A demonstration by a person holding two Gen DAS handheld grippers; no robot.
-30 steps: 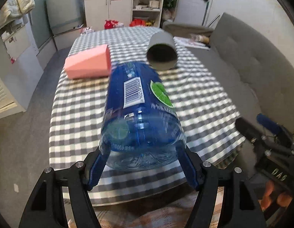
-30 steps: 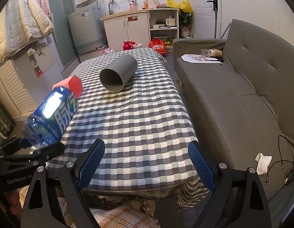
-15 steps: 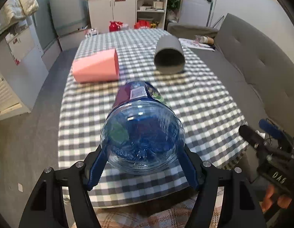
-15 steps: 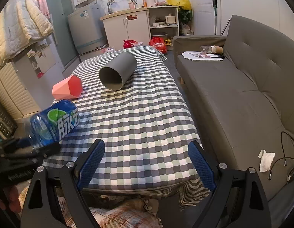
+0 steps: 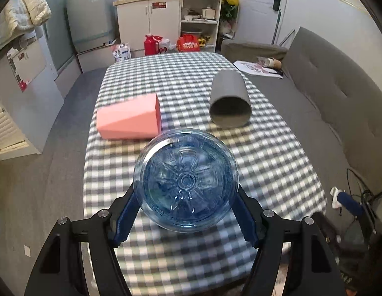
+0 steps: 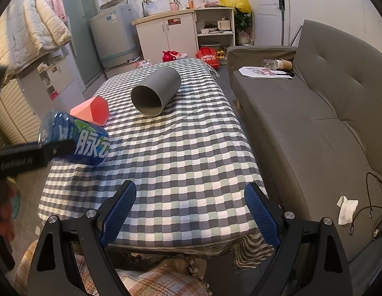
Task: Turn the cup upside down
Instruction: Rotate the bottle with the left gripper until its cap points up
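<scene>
the left gripper [image 5: 186,212] clamps a blue plastic bottle [image 5: 185,180], base toward the camera, above the checkered table's [image 6: 181,162] near edge. the right gripper [image 6: 190,209] gapes wide, empty. the grey cup [image 6: 155,90] and pink cup [image 5: 129,120] lie on their sides farther along the table.

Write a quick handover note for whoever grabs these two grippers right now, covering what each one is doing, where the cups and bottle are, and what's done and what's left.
Left gripper: shut on the blue plastic bottle, held roughly level over the table's near left part, base toward the camera.
Right gripper: open, holding nothing, above the near edge of the checkered table.
Grey cup: lying on its side mid-table, mouth facing the near edge.
Pink cup: lying on its side, left of the grey cup, apart from it.
Done: neither cup is flipped upside down yet.
Left: probably set the bottle down, then stand a cup mouth-down on the table.
</scene>
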